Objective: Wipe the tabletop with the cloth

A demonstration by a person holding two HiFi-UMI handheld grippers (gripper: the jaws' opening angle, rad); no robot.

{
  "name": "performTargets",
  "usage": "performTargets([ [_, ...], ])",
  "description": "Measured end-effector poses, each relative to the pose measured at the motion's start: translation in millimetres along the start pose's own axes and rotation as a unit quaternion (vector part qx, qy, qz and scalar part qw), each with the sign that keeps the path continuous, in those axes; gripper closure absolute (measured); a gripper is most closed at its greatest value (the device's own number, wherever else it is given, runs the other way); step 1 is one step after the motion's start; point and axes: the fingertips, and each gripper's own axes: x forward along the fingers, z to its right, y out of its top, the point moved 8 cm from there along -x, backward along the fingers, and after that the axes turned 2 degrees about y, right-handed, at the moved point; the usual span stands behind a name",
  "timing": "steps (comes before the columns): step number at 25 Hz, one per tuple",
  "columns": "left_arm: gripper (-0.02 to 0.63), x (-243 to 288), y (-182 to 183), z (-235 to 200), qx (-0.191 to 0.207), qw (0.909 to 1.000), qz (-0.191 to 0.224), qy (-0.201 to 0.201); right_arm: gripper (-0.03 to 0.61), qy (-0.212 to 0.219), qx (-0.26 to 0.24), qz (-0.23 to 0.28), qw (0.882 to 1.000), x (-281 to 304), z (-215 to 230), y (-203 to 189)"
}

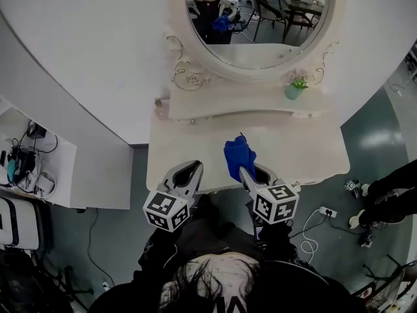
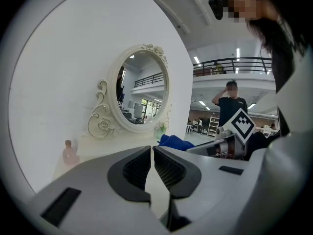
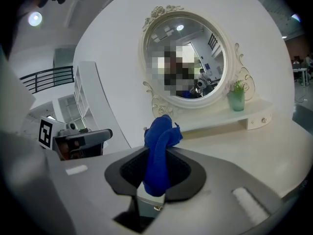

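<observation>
The tabletop (image 1: 313,149) is free from its front edge back to the raised shelf (image 1: 241,102), except under the blue cloth (image 1: 238,156). The mirror (image 1: 260,18), a green plant pot (image 1: 294,90) and a pink bottle (image 2: 70,153) stand at the back.

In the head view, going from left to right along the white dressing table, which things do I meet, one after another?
small pink glass bottle → left gripper → blue cloth → small green pot with a plant
</observation>
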Motion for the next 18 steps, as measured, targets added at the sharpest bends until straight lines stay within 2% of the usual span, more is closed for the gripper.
performTargets([
  [5,0.611,23.8,15.7,-37.7,0.011,0.9997,0.001,-0.021,0.494,-0.008,-0.009,-0.004,1.0,46.1,1.8,23.3],
  [8,0.611,30.3,24.0,-62.9,0.011,0.9996,0.006,-0.026,0.494,-0.008,-0.03,-0.012,0.999,79.4,1.3,42.9],
  [13,0.611,35.0,24.3,-101.8,0.006,0.9997,0.0,-0.022,0.494,-0.006,-0.065,-0.023,0.998,143.9,0.3,72.8],
  [18,0.611,36.1,21.4,-131.8,-0.007,0.9998,-0.005,-0.02,0.494,-0.014,-0.098,-0.051,0.994,207.1,-4.5,85.9],
])
